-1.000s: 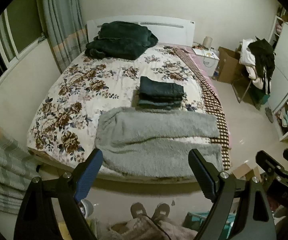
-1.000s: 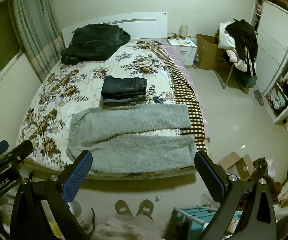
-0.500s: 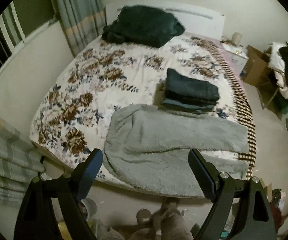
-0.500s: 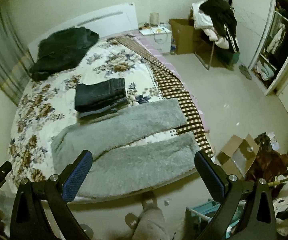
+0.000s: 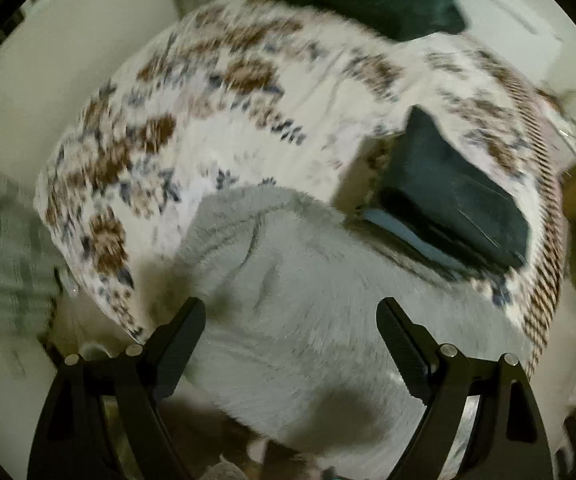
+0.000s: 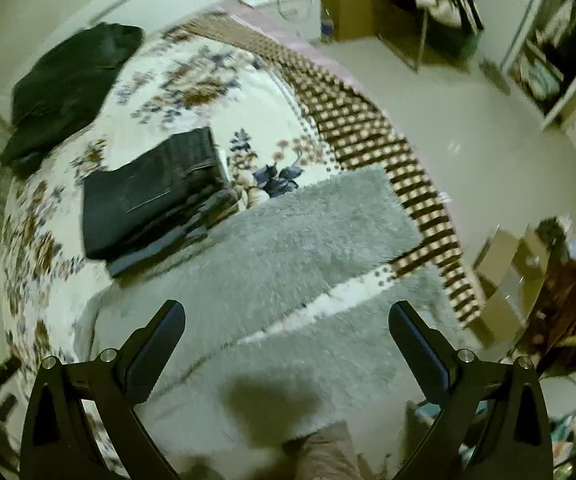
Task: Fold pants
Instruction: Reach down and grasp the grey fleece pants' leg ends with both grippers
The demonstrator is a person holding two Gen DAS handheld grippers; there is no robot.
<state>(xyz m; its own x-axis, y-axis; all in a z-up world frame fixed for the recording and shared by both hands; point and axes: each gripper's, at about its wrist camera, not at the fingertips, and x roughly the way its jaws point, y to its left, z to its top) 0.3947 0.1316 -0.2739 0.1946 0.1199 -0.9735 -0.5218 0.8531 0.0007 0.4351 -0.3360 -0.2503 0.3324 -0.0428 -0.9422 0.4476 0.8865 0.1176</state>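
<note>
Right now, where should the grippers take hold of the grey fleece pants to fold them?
The grey fleece pants lie flat with both legs apart. Probably come from the near bed edge: left gripper on the waistband end, right gripper on the near leg's cuff.

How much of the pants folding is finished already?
Some looks done: a stack of dark folded pants sits on the flowery bedspread. The fluffy grey pants lie flat, legs apart, not folded yet. The left claw and right claw are both open above them, holding nothing. Left: grabbing and folding the grey pair.
</note>
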